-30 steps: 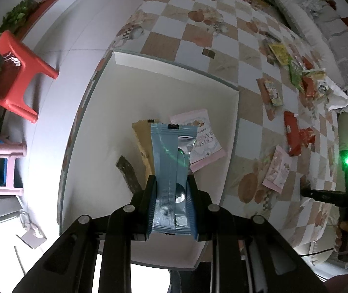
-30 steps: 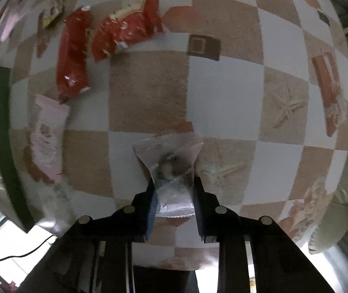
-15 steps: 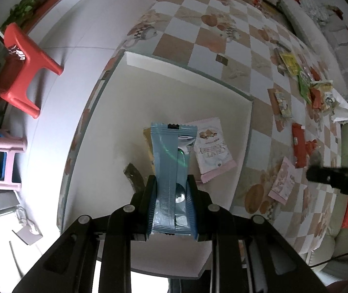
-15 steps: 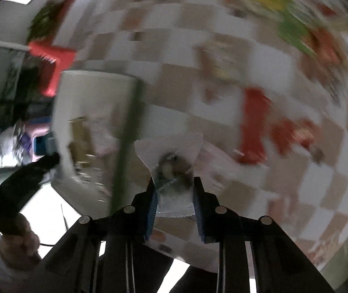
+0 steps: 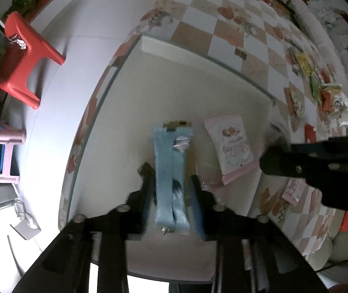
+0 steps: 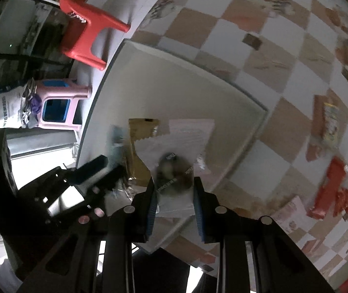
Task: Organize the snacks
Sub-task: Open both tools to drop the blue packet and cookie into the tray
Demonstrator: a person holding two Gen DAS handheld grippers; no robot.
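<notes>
While the left gripper [image 5: 172, 195] points straight down over the white tray [image 5: 198, 59], its jaws have just been opening, and the blue packet [image 5: 171, 171] stands between them with a gap on both sides; the pads no longer press on it. The packet's long axis runs near to far, in line with the fingers, and its far end overlaps a brown packet [image 5: 177, 123] already lying in the tray. A pink packet [image 5: 232, 146] lies flat just to the right, also inside the tray.

The right gripper [image 6: 175, 195] is closed on a clear packet [image 6: 174, 171] with a round brown snack inside. In the right wrist view this packet hangs above the near part of the tray, over the pink and brown packets, with its long axis along the fingers. The left gripper shows at the left of that view, so the two tools are close together over the same tray.

Judged from this layout, the blue packet is released, and the next placement belongs to the right gripper. Free tray floor lies far and to the left of the packets. Several more packets remain on the checkered cloth [image 6: 284, 44] to the right, well apart from the tray.
</notes>
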